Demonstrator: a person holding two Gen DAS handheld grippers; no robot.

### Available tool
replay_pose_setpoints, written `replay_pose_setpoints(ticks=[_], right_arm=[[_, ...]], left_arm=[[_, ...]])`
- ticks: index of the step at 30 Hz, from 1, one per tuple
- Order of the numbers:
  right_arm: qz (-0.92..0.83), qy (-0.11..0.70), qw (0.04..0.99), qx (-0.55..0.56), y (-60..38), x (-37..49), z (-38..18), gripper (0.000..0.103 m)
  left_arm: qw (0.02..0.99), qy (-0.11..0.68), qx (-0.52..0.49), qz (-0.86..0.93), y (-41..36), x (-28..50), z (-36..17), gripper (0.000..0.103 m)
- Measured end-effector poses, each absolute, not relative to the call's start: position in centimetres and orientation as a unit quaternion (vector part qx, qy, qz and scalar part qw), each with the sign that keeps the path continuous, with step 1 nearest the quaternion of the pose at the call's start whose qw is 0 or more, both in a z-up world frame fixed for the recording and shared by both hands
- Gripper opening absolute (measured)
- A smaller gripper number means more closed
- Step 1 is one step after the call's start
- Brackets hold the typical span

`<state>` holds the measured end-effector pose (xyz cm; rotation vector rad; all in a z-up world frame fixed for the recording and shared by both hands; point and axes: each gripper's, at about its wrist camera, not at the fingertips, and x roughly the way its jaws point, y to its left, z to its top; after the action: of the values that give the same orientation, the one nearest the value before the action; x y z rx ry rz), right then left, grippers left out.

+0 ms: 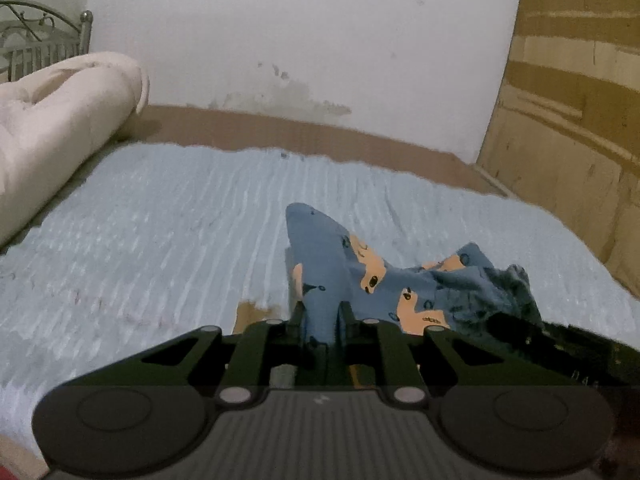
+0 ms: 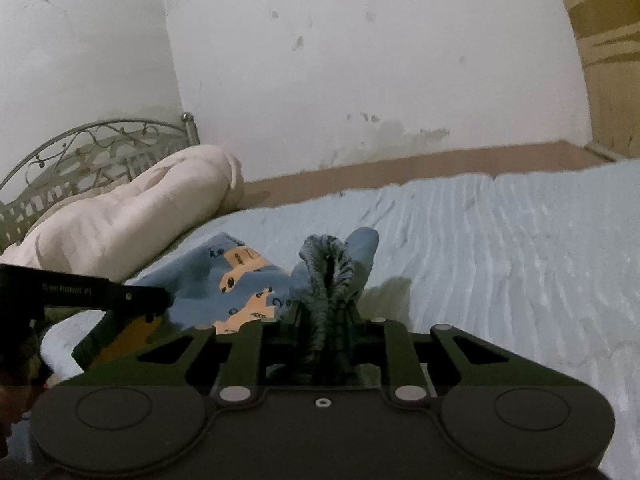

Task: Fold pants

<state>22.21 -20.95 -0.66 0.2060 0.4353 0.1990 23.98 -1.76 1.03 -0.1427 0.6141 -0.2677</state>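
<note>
Slippage is the risk: the left gripper (image 1: 320, 320) is clamped on a thin blue fold of the pants (image 1: 400, 280), the right gripper (image 2: 326, 320) on their ribbed dark waistband (image 2: 326, 264). Soft printed knit, bunched at lower centre on the ridged pale-blue bedspread (image 1: 160, 220), could bunch unevenly if pulled apart.

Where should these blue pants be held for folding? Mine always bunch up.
Grip the pants by the dark ribbed waistband, coming from the near edge. The right tool pinches that gathered band; the left tool pinches plain blue cloth beside it.
</note>
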Motion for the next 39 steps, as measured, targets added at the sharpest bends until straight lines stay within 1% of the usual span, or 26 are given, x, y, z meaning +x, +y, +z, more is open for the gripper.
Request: replay_pose_setpoints(ticks=[8, 14, 27, 39], right_arm=[[0.059, 0.177, 0.979, 0.082, -21.5, 26.6, 0.8, 0.021], [0.042, 0.182, 0.98, 0.065, -21.8, 29.6, 0.3, 0.021], [0.026, 0.209, 0.975, 0.07, -22.2, 31.9, -1.8, 0.021], [0.023, 0.219, 0.973, 0.073, -22.1, 32.1, -1.8, 0.023]], left_arm=[[0.951, 0.264, -0.091, -0.129, -3.6, 28.8, 1.6, 0.016], [0.946, 0.29, -0.083, -0.123, -5.2, 32.0, -0.1, 0.016], [0.938, 0.315, -0.075, -0.124, -5.8, 34.1, -2.0, 0.016], [0.933, 0.33, -0.074, -0.121, -5.9, 34.1, -2.2, 0.016]])
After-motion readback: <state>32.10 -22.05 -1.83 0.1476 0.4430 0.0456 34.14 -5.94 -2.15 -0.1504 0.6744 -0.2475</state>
